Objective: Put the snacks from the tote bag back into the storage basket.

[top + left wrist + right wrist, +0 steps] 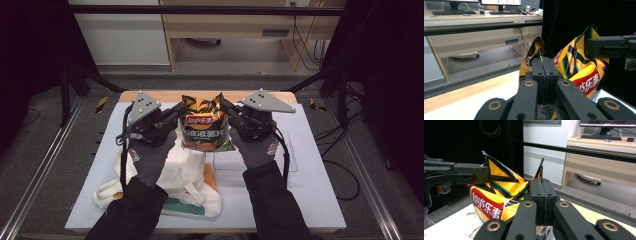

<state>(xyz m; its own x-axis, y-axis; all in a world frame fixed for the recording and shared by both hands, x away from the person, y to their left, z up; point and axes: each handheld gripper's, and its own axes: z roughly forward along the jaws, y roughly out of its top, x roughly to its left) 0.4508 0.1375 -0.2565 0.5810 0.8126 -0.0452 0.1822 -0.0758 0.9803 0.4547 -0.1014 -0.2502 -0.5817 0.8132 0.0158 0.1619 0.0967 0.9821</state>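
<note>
A yellow, black and red crisp bag [204,126] hangs upright above the middle of the table, held by its two top corners. My left gripper [179,109] is shut on the bag's top left corner; in the left gripper view its closed jaws pinch a foil flap of the crisp bag [584,67] at the left gripper [543,61]. My right gripper [226,107] is shut on the top right corner; the right gripper [543,182] clamps a pointed flap of the crisp bag [496,195]. Each gripper view shows the other gripper's black jaws farther off.
A white cloth tote bag [182,180] with orange and green patches lies on the white table cover [310,200] under my hands. A clear plastic tray [227,167] sits beside it on the right. Dark frame posts flank the table; a desk stands beyond.
</note>
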